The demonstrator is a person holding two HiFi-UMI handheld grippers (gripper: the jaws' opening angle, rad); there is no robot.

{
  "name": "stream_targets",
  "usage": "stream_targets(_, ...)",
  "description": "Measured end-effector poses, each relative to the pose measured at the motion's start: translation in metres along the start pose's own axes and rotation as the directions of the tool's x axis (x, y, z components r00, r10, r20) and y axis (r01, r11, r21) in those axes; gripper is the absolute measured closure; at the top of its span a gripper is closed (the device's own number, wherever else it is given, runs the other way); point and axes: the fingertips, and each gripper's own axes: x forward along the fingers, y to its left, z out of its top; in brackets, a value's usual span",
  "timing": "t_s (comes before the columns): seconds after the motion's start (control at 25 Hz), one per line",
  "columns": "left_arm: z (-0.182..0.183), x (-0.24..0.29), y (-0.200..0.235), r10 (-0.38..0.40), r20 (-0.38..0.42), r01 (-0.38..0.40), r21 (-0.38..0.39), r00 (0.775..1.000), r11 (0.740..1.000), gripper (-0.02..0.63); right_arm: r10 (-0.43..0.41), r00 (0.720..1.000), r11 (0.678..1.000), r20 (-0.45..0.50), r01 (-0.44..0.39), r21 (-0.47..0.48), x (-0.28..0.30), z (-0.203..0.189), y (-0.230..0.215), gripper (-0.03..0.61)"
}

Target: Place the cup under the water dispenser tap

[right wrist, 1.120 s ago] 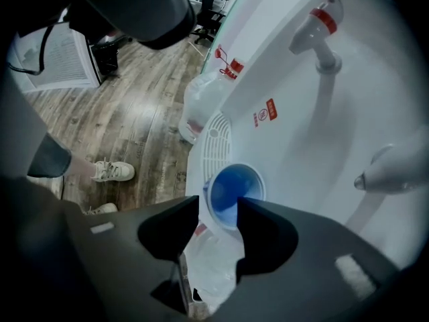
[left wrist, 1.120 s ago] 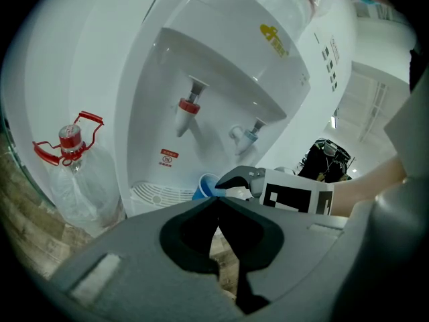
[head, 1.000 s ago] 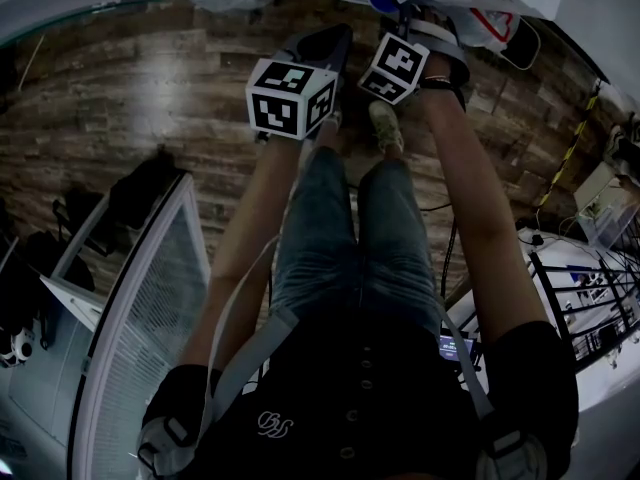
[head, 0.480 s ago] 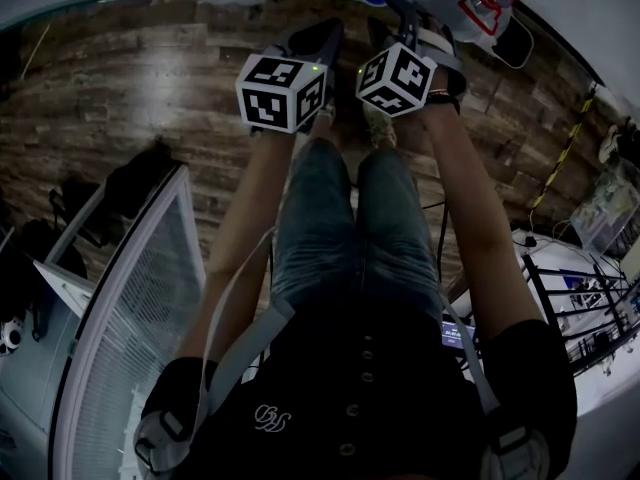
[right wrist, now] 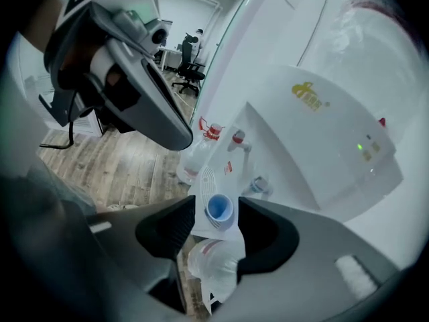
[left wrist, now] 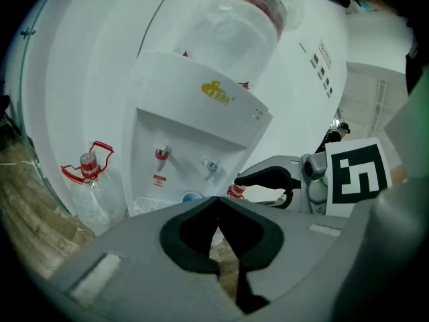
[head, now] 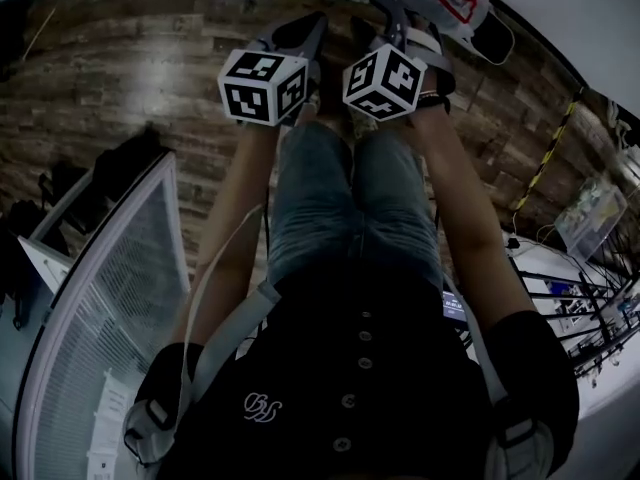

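Standing at the water dispenser [left wrist: 201, 109], the person is holding both tools out in front. The left hand-held gripper [left wrist: 216, 205] is showing its jaws pressed together on nothing. The right hand-held gripper [right wrist: 216, 213] is showing its jaws spread and empty. The blue cup [right wrist: 219, 208] is sitting on the drip tray [right wrist: 204, 177] below the taps, apart from both.

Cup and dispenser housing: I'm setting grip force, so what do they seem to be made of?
The cup looks like thin plastic or coated paper: smooth, uniform blue with a paler rim; too small to settle. The dispenser housing looks like moulded white plastic, semi-gloss: rounded edges and a soft sheen.
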Motion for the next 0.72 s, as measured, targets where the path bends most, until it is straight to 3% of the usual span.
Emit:
stream_targets(0.28,0.015,-0.032,-0.04,-0.011,0.033,0.01,0.013,0.999,1.0,0.612,-0.006,0.999,1.0,0.044,0.007,-0.013,-0.059,0.011,0.001,0.388)
stream_targets(0.52,0.032,-0.06,-0.074,0.002,0.064,-0.005,0.048,0.998,0.999,0.612,0.009,0.989,0.999,0.15,-0.016,0.047,-0.109,0.032,-0.003,0.43)
stream_targets(0.72,0.065,-0.078,-0.104,0.015,0.123,-0.03,0.124,0.992,0.992,0.612,0.04,0.962,0.988,0.271,-0.079,0.134,-0.146,0.057,-0.019,0.439)
